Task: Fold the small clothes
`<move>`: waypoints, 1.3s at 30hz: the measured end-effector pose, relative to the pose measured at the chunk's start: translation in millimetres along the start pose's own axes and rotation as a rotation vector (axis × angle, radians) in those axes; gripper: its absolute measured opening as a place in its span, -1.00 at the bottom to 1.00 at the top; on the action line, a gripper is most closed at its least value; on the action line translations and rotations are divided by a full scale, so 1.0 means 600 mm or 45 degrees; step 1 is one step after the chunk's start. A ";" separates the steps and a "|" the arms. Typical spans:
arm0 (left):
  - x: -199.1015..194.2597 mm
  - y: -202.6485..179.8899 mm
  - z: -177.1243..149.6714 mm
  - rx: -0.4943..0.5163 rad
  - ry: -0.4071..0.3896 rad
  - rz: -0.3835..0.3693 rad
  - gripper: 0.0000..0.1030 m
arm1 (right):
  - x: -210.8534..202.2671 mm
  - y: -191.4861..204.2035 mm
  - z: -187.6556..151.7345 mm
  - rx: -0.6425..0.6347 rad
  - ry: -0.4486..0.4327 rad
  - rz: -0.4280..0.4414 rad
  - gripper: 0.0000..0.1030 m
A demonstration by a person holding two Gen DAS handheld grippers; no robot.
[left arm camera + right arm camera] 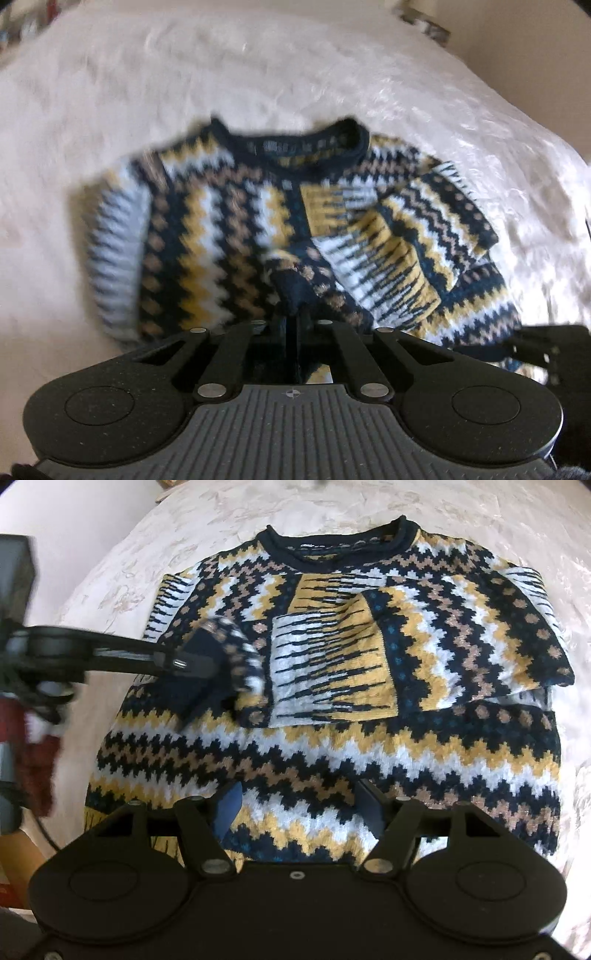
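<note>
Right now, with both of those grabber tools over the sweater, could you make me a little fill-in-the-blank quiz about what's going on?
1. The left gripper is shut on the dark cuff of a ____.
2. The right gripper hovers over the sweater's lower part with its jaws ____.
3. The sweater lies on a ____ bedspread.
4. The sweater's neckline lies at the edge ____ from both grippers.

Missing words: sleeve; open; white; farthest
</note>
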State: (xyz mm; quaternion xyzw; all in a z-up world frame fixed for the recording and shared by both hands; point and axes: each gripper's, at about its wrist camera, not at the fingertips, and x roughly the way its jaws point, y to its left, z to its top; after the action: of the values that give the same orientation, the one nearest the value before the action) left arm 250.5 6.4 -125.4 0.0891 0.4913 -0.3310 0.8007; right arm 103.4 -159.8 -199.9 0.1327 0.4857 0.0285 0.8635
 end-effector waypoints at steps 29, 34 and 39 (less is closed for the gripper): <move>0.027 0.156 0.065 -0.162 0.104 0.128 -0.90 | 0.001 -0.104 0.075 0.152 -0.178 -0.074 0.52; 0.032 0.150 0.067 -0.158 0.110 0.110 -0.89 | 0.027 -0.165 0.095 0.321 -0.228 -0.108 0.51; 0.050 0.154 0.061 -0.175 0.145 0.104 -0.88 | 0.031 -0.231 0.086 0.560 -0.289 -0.165 0.10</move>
State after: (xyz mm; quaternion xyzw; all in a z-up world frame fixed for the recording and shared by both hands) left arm 343.4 46.6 -149.2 0.0726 0.5536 -0.2578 0.7885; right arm 145.8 -300.5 -225.2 0.2884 0.3876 -0.1484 0.8629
